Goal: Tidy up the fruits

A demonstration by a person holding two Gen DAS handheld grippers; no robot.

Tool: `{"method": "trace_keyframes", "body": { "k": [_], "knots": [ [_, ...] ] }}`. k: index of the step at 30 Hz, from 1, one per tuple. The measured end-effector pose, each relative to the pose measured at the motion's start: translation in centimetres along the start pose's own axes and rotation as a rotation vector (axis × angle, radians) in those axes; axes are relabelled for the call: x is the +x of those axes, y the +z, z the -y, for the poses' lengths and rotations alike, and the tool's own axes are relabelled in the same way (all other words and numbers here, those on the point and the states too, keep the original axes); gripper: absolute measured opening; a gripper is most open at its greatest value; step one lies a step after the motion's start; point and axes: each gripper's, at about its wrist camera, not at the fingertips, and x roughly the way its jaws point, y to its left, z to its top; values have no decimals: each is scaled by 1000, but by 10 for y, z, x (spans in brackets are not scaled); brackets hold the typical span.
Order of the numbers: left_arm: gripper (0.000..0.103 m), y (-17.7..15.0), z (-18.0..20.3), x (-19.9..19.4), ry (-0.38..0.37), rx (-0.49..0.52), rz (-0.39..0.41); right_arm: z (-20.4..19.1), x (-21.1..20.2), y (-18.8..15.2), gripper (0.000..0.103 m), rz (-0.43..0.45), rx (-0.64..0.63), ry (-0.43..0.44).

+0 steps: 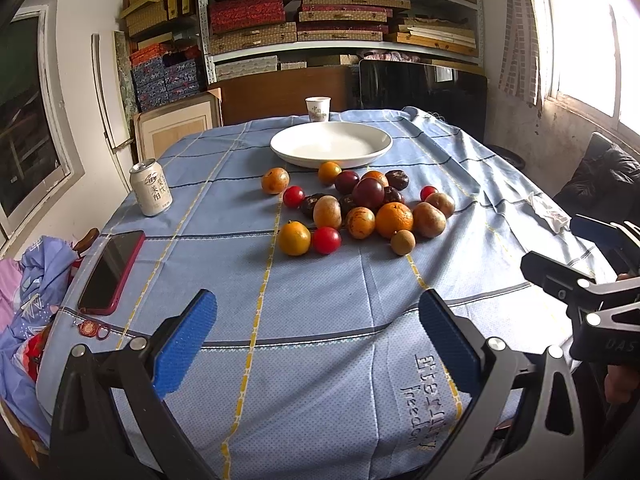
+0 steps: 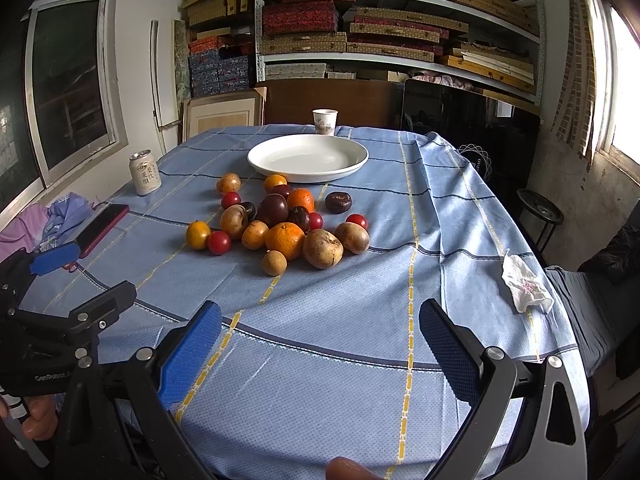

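Blue checked cloth covers the counter, and the fruits lie loose in a cluster near its middle, just in front of an empty white plate and none of them on it. The pile holds a large orange, dark purple plums, brown kiwis, red cherry tomatoes and small yellow-orange citrus, most touching one another, with one dark fruit lying a little apart toward the right. The left claw hangs over the near edge of the cloth with its blue pads spread wide and nothing between them. The right claw is likewise wide and empty, well short of the fruit. A drink can stands at the left, a phone in a red case lies nearer, and a paper cup stands behind the plate. A crumpled tissue rests at the right edge.
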Motion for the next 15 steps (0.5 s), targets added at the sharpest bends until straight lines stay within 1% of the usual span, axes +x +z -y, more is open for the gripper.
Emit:
{"method": "trace_keyframes", "body": {
  "k": [15],
  "knots": [
    [99,-1,-2,0,1,-1,-3,-2,2,-1,100,-2,-1,0]
  ]
}}
